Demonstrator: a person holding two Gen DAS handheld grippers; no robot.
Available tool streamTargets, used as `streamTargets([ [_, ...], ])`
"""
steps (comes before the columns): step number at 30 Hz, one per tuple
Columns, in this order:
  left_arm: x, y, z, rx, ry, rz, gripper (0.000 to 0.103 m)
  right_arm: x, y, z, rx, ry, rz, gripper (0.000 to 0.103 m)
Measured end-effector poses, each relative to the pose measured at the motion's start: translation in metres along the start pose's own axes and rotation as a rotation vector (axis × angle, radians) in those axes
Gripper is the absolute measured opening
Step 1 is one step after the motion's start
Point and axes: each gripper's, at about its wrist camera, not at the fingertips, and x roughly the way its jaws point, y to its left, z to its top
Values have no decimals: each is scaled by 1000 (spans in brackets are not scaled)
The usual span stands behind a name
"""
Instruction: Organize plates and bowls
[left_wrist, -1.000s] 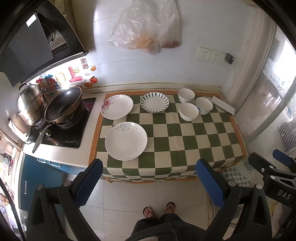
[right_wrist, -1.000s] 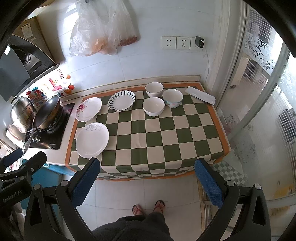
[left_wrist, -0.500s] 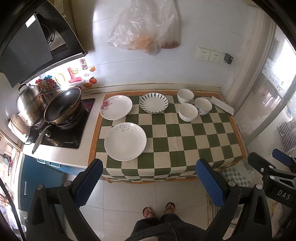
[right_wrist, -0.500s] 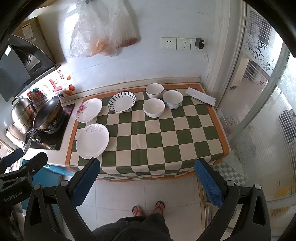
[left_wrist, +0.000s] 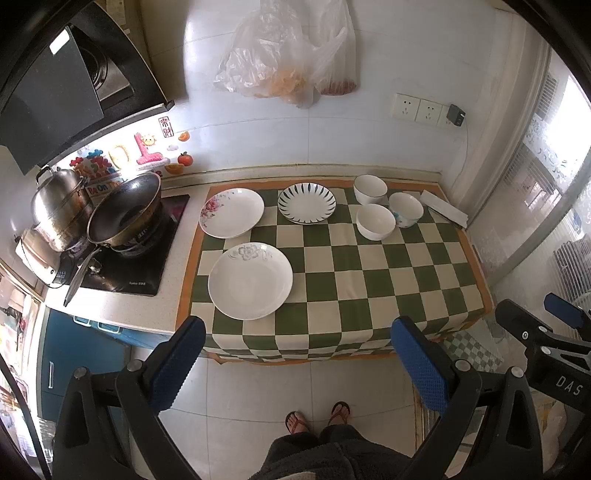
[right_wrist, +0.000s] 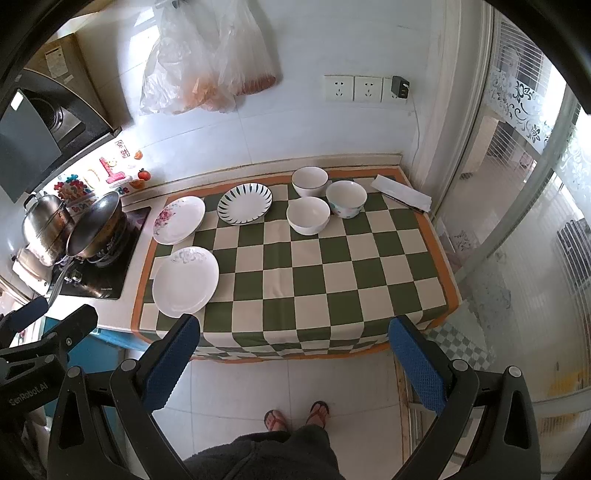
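Observation:
Three plates lie on the green checked cloth (left_wrist: 369, 280): a large white one (left_wrist: 250, 280) at the front left, a pink-flowered one (left_wrist: 232, 212) behind it, and a blue-striped one (left_wrist: 306, 203) at the back middle. Three bowls cluster at the back right: a white one (left_wrist: 370, 189), a white one in front (left_wrist: 375, 221), and a patterned one (left_wrist: 405, 209). The same plates (right_wrist: 185, 282) and bowls (right_wrist: 308, 215) show in the right wrist view. My left gripper (left_wrist: 297, 365) and right gripper (right_wrist: 293, 363) are open, empty, held high over the floor in front of the counter.
A wok (left_wrist: 125, 210) and a steel pot (left_wrist: 59, 214) stand on the stove at the left. A folded white paper (left_wrist: 443, 208) lies at the cloth's back right corner. Plastic bags (left_wrist: 288, 62) hang on the wall. A glass door (right_wrist: 517, 221) is at the right.
Both views have shifted very slightly; the counter sits a little lower and closer in frame. Nothing on the counter has moved and both grippers stay open.

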Motion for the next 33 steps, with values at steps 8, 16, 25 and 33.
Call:
streamTargets([
  [8, 5, 0, 0, 2, 6, 5, 103, 0, 0, -1, 0, -1, 0, 103],
  [16, 7, 2, -1, 0, 2, 4, 103, 0, 0, -1, 0, 0, 2, 103],
  [25, 6, 5, 0, -4, 3, 2, 103, 1, -1, -2, 0, 1, 2, 103],
  [33, 6, 4, 0, -3, 0, 2, 103, 1, -1, -2, 1, 1, 4, 103],
])
